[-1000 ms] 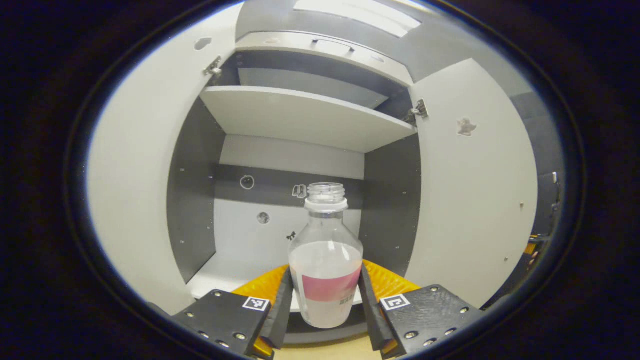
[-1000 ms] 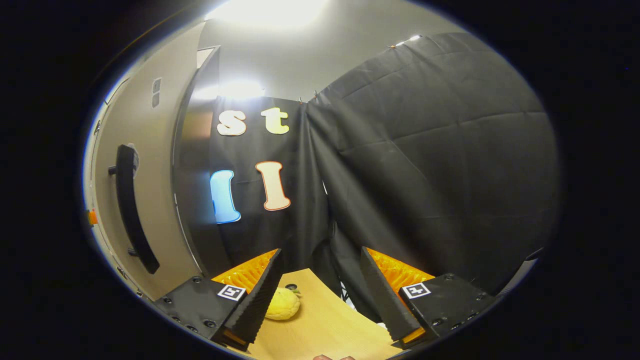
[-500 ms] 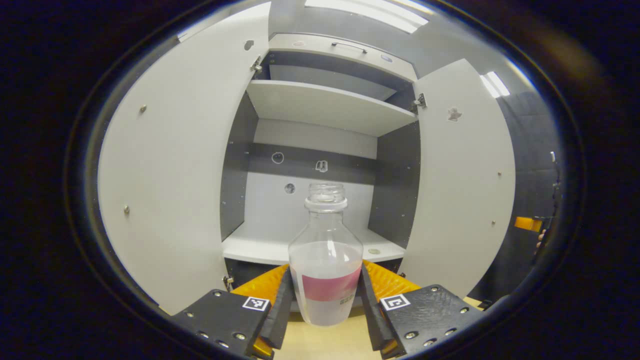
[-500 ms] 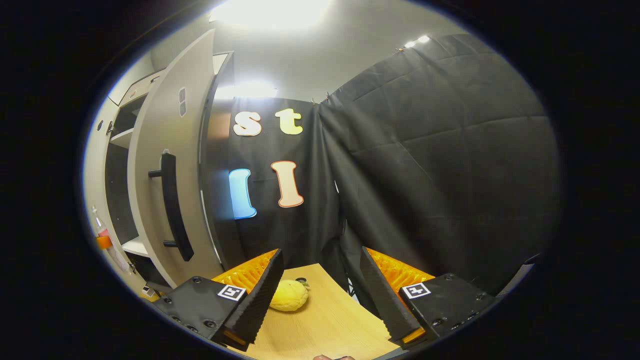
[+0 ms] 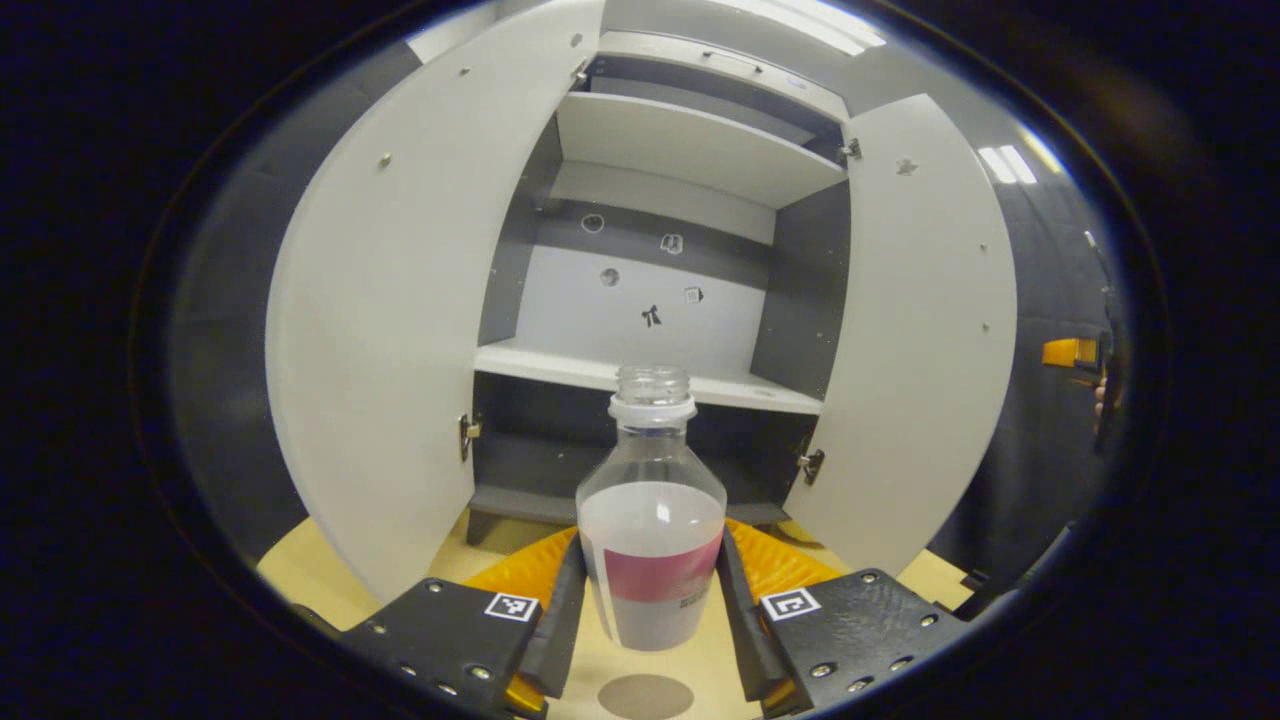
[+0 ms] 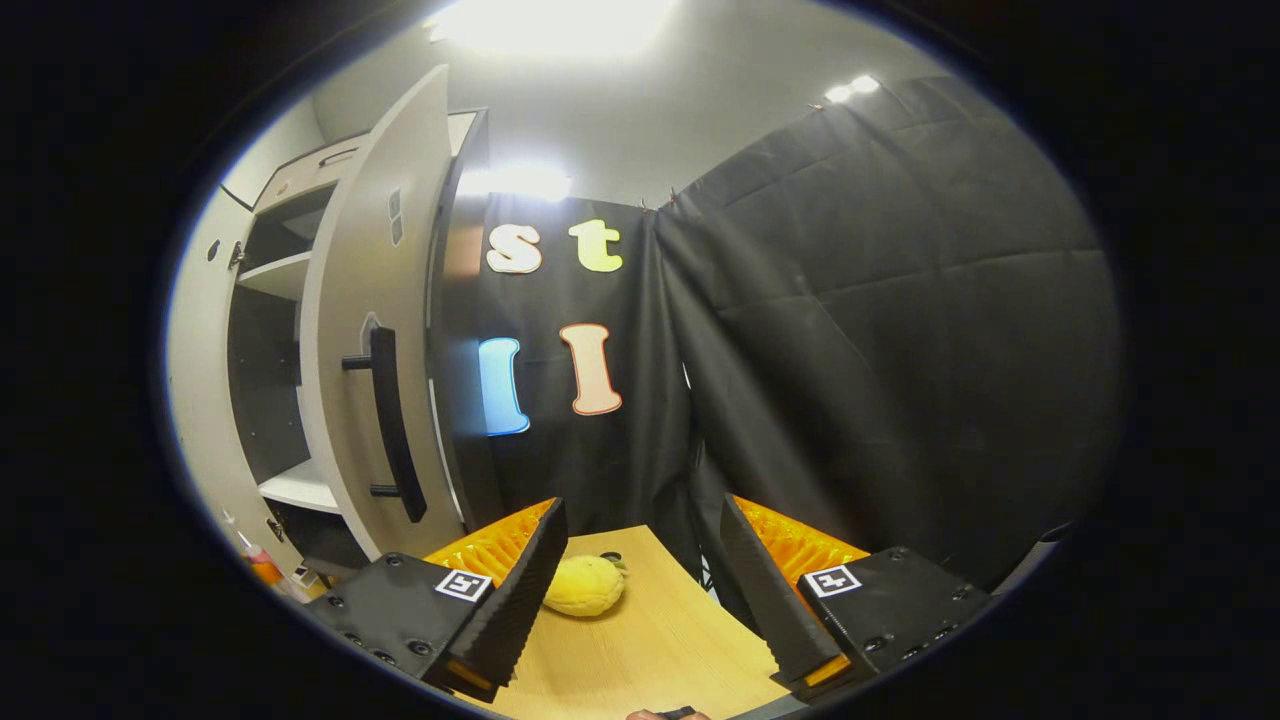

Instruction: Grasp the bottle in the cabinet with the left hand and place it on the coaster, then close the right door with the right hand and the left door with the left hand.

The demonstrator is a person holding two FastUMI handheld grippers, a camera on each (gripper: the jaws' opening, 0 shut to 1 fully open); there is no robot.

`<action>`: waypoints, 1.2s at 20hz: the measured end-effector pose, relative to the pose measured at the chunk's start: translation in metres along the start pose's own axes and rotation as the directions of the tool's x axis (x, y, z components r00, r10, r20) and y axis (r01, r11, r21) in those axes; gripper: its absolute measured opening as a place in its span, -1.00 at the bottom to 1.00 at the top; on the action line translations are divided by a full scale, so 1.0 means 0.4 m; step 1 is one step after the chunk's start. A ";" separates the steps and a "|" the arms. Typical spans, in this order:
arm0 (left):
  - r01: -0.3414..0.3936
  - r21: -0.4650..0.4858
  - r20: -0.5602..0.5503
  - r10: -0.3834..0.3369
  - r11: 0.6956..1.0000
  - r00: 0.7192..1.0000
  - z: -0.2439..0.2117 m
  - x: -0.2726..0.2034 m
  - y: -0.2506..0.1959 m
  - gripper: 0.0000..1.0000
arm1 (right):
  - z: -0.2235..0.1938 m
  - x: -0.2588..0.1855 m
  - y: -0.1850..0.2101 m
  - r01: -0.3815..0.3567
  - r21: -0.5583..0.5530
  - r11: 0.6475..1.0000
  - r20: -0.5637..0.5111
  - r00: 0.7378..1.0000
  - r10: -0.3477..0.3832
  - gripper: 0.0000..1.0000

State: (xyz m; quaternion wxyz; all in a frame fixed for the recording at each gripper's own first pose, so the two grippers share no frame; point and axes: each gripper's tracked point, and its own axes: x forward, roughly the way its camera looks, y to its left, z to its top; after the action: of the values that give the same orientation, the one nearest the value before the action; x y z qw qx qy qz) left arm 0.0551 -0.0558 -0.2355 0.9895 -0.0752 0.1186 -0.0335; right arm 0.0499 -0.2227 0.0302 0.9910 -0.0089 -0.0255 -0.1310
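A clear capless bottle (image 5: 652,520) with a pink label and whitish liquid stands upright between the fingers of my left gripper (image 5: 650,600), which is shut on it. The bottle is outside the cabinet (image 5: 640,375), held above the wooden table. A round grey coaster (image 5: 645,696) lies on the table just below and nearer than the bottle's base. Both cabinet doors stand open: the left door (image 5: 400,330) and the right door (image 5: 920,330). My right gripper (image 6: 640,590) is open with nothing in it, to the right of the right door's black handle (image 6: 390,420).
A yellow lumpy fruit (image 6: 585,585) lies on the wooden table (image 6: 650,660) ahead of the right gripper. Black cloth walls the booth behind and to the right. The cabinet's shelves (image 5: 690,150) are bare. The other gripper (image 5: 1075,352) shows far right in the left gripper view.
My left gripper has drawn the bottle back out of the cabinet and lower, bringing the coaster into view. The right gripper has backed away from the right door.
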 end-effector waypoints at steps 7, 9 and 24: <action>-0.057 -0.074 -0.062 0.053 0.996 0.997 -0.230 -0.028 0.025 0.31 | -0.008 -0.025 0.024 -0.040 -0.029 0.999 -0.042 0.998 0.039 0.95; -0.069 -0.063 -0.089 0.063 0.996 0.994 -0.283 -0.032 0.027 0.31 | -0.014 -0.031 0.020 -0.041 -0.038 0.998 -0.060 0.997 0.039 0.95; -0.055 0.090 -0.142 0.068 0.994 0.988 -0.427 -0.029 -0.018 0.39 | -0.063 -0.063 -0.007 -0.016 0.013 1.000 -0.130 0.991 0.017 0.95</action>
State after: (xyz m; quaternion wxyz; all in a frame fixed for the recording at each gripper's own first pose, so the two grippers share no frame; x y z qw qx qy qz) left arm 0.0025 -0.0859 -0.3960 0.9812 -0.0262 0.1908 -0.0134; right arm 0.0262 -0.2197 0.0037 0.9916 0.0052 0.0385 -0.1230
